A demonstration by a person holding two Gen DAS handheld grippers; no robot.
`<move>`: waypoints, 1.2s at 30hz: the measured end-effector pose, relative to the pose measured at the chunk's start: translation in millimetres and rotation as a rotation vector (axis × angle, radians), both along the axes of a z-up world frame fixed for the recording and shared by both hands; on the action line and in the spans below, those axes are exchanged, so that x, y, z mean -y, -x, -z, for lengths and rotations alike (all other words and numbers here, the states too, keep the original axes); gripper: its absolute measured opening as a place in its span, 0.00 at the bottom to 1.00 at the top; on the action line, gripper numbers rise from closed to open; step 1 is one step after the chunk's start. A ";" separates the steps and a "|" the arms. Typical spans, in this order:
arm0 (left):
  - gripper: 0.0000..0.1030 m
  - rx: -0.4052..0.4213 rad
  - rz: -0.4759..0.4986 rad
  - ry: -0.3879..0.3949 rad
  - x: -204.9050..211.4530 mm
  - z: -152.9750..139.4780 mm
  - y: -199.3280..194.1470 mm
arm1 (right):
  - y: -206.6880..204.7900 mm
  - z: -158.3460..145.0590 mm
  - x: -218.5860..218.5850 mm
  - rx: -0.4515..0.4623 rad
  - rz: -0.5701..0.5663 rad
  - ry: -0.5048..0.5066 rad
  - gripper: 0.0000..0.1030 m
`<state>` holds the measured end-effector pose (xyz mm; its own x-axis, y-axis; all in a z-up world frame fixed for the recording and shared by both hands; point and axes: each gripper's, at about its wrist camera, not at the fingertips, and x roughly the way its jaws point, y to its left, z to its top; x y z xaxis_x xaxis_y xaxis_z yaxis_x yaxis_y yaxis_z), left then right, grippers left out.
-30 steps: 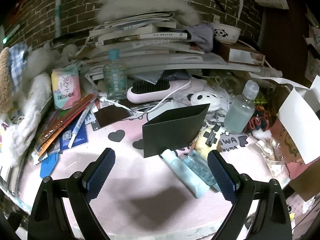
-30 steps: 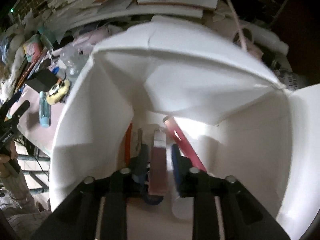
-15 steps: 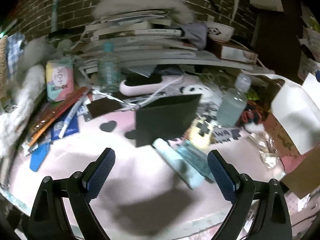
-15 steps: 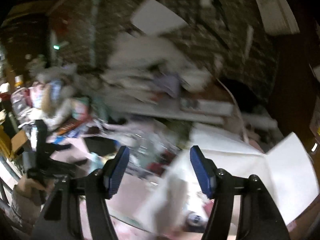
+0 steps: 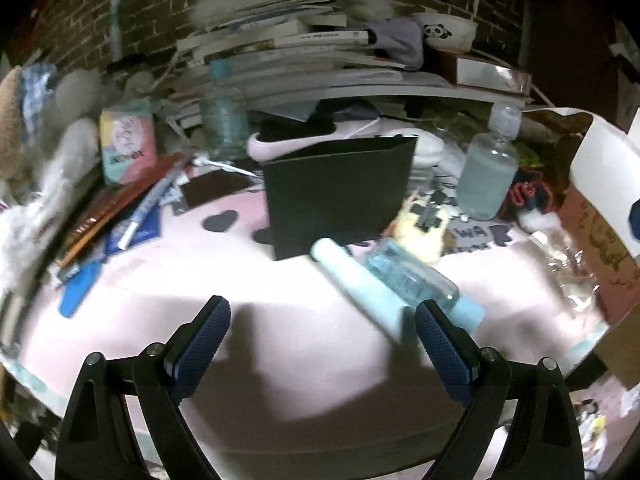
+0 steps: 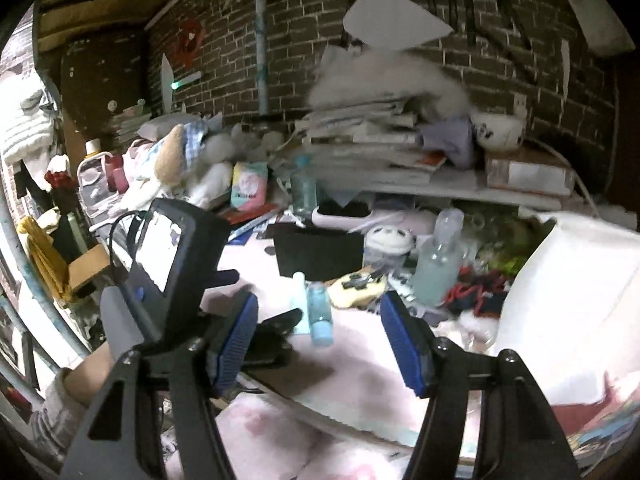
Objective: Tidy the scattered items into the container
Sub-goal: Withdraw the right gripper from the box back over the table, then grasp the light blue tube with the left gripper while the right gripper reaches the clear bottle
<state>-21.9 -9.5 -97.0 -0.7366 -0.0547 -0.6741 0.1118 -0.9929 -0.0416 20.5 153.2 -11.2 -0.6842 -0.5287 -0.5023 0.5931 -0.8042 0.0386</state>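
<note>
My left gripper (image 5: 322, 310) is open over the pink table mat (image 5: 240, 320), nothing between its fingers. A pale tube (image 5: 356, 284) and a blue bottle (image 5: 412, 280) lie side by side just ahead of its right finger. Behind them stand a black box (image 5: 336, 192) and a cloudy clear bottle (image 5: 486, 176). My right gripper (image 6: 319, 304) is open and empty, held off the table's near edge. The white container (image 6: 568, 280) stands to its right; its inside is hidden. The blue bottle (image 6: 320, 312) lies on the mat ahead of it.
A yellow controller toy (image 6: 356, 284) and a panda plush (image 6: 390, 238) lie near the black box (image 6: 320, 256). Pens (image 5: 144, 208) and a tissue pack (image 5: 126, 144) crowd the left. Stacked books (image 5: 300, 52) line the back. A sleeved arm (image 6: 60, 400) holds the left tool.
My right gripper let go of a pink tube inside the white container, opened, pulled out and swung left to face the table. My left gripper sank closer to the mat and tubes.
</note>
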 end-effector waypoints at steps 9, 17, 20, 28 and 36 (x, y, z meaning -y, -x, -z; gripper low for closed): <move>0.90 0.000 -0.034 0.033 -16.0 5.5 10.1 | 9.5 9.6 -6.0 0.057 0.022 0.044 0.59; 0.90 0.016 -0.118 0.003 22.9 2.0 -13.4 | 10.6 17.0 -8.0 0.085 0.025 0.051 0.59; 0.90 -0.032 -0.115 -0.066 29.6 -3.2 -17.9 | 11.3 17.9 -7.4 0.092 0.021 0.060 0.59; 0.85 -0.057 -0.135 -0.007 13.8 4.2 5.6 | 12.0 23.6 -0.6 0.080 0.011 0.083 0.59; 0.38 -0.059 -0.146 0.034 21.2 2.3 7.9 | 25.6 60.0 14.0 0.073 0.023 0.033 0.59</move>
